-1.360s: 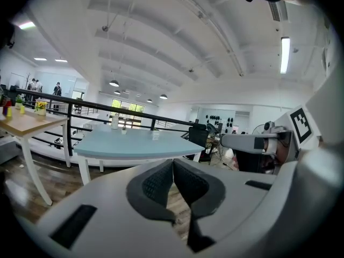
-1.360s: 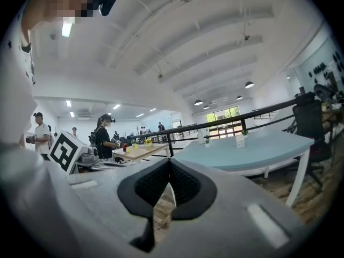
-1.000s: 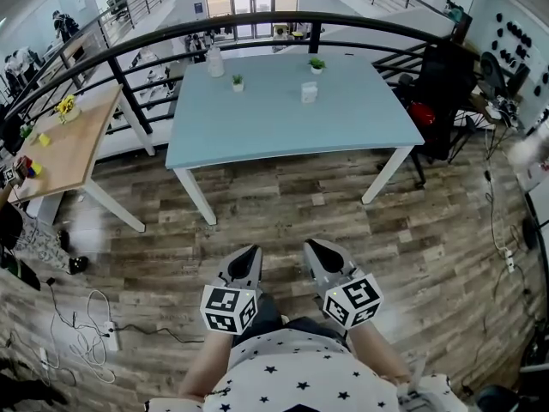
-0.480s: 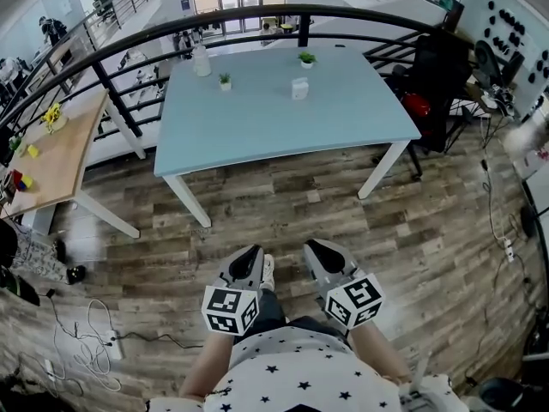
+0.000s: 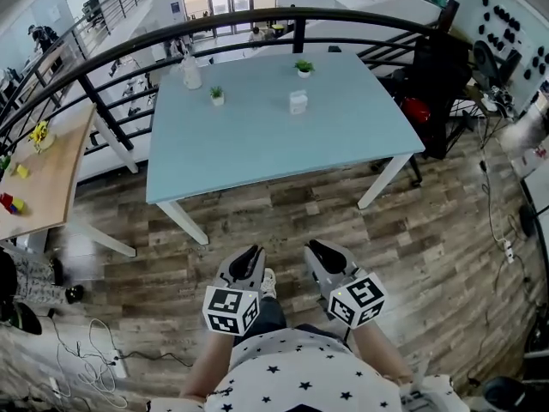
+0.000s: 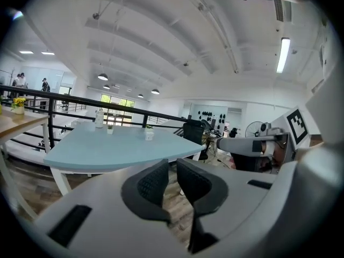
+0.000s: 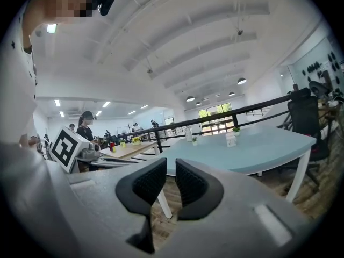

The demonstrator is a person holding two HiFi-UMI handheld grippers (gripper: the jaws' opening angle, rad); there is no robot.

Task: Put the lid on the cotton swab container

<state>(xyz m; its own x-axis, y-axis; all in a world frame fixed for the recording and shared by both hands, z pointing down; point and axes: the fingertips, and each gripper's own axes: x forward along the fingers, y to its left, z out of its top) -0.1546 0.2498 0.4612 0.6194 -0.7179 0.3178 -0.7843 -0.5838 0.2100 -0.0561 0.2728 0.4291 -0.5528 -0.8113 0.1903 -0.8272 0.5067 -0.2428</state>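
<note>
The left claw (image 5: 248, 253) is hanging low in front of the person, over the wooden floor (image 5: 283, 221). Its jaws have just been opening and are standing only slightly apart, with nothing between them. The right claw (image 5: 320, 249) is hanging just beside it in the same way, its jaws also having just been opening to a narrow gap that is holding nothing. Well ahead of both claws the blue worktop (image 5: 257, 144) is standing. On its far part, from the left claw's side to the right claw's side, a clear bottle (image 5: 190, 73), a small potted plant (image 5: 217, 95), the cotton swab container (image 5: 298, 102) and a second potted plant (image 5: 304, 67) are resting apart from each other. The container is lying almost straight ahead, a little more to the right claw's side. It is too small here to tell where its lid is, or whether it is already on. I am judging that the task is not under way yet. What could be going wrong from here: the container looks small and light, so a claw arriving with such a narrow gap may be pushing it over instead of gripping it. A long reach across the worktop may also be knocking the plant behind it.
</note>
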